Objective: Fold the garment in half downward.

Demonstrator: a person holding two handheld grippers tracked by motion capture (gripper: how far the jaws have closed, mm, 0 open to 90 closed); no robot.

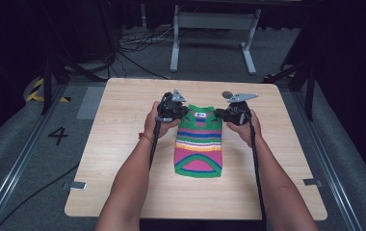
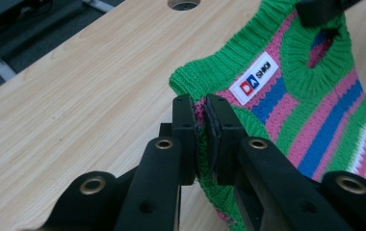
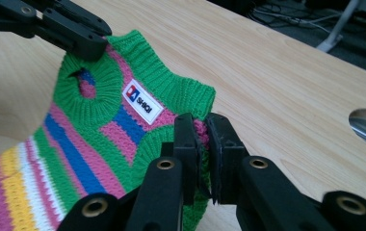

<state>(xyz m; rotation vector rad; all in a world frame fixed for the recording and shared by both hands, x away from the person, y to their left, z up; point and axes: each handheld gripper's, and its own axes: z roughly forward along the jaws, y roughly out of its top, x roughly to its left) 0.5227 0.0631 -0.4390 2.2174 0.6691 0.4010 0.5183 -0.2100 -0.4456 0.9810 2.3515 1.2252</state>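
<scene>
High view: striped knit sweater (image 1: 198,142) flat mid-table, collar far. Left gripper view: left gripper (image 2: 201,139) clamped on its shoulder. Right gripper view: right gripper (image 3: 203,156) clamped likewise. Advice: lift both evenly, keeping fabric taut

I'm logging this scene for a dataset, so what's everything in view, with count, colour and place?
Sweater: one, knitted, green with pink, blue, yellow and white stripes, flat on the table centre, neck end away from the person.
Label: one, white with red and blue mark, at the sweater's neck.
Table: one, light wood, with a round hole near its far edge.
Floor number 4: one, black, left of the table.
Cables: several, dark, on the floor beyond the table.
Left gripper: one, black, fingers shut on the sweater's shoulder.
Right gripper: one, black, fingers shut on the other shoulder.
</scene>
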